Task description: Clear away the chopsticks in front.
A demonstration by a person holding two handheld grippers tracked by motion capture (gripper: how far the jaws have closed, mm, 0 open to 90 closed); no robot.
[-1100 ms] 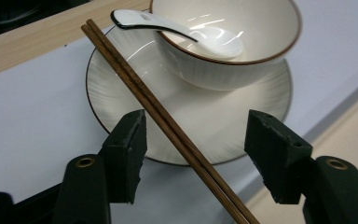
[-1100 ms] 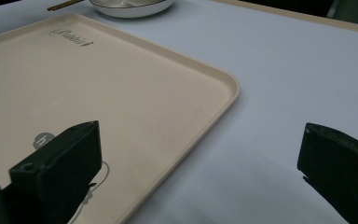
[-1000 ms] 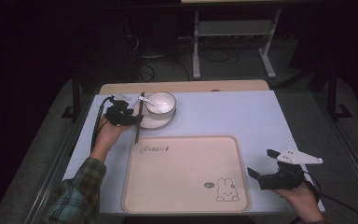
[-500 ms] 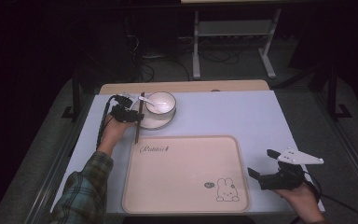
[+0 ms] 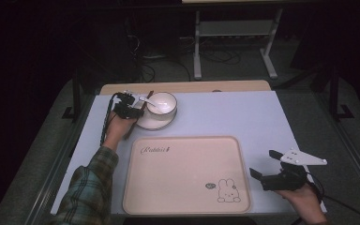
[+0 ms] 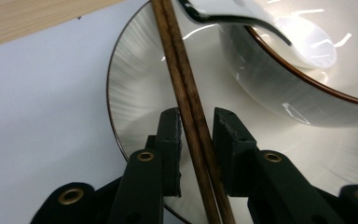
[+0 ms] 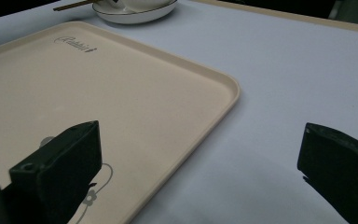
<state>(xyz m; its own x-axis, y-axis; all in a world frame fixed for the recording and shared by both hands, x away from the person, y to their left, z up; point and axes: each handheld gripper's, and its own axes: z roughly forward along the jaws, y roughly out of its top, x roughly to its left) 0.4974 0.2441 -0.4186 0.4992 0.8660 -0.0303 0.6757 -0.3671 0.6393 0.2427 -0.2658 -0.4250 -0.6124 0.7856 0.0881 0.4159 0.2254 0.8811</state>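
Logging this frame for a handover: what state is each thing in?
Left gripper: jaws around the chopsticks, small gaps showing.
Chopsticks: lying across the plate rim.
Plate: under the bowl.
Bowl: upright, spoon inside.
Spoon: resting in bowl.
Tray: empty.
Right gripper: open, holding nothing.

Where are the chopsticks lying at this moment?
In the high view, the chopsticks lie at the table's far left, across the plate's left rim beside the bowl, between the left hand-held gripper's jaws.
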